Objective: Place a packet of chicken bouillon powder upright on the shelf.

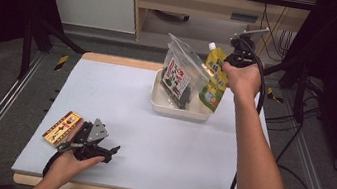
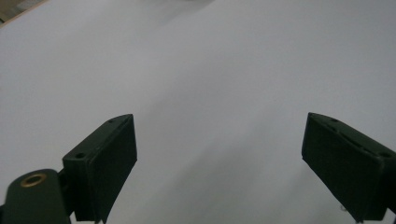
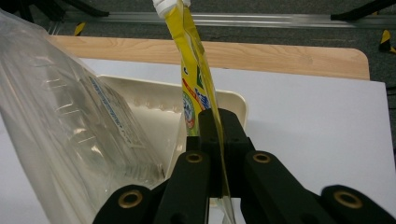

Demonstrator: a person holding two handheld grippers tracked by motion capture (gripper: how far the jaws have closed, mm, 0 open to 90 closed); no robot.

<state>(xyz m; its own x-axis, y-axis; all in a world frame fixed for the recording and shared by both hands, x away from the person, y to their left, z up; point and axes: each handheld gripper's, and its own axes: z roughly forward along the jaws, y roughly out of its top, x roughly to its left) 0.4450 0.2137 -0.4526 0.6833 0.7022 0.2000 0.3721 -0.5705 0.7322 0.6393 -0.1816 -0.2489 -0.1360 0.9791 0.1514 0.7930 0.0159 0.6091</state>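
Note:
My right gripper (image 1: 225,66) is shut on a yellow spouted pouch (image 1: 214,78), which hangs over the right end of a white tray (image 1: 174,109). In the right gripper view the jaws pinch the pouch (image 3: 194,70) edge-on, white cap up, with the tray (image 3: 233,100) just behind. A clear bag with a red-and-white label (image 1: 178,73) stands tilted in the tray, left of the pouch; it looms large and clear (image 3: 70,135) in the right gripper view. My left gripper (image 1: 108,152) rests low at the table's near left, jaws wide open over bare white mat (image 2: 215,93).
A flat yellow-and-red packet (image 1: 62,128) lies on the mat just left of my left gripper. The wooden table edge (image 3: 280,58) runs behind the tray. Metal rails and black frame legs flank the table; cables hang at the right.

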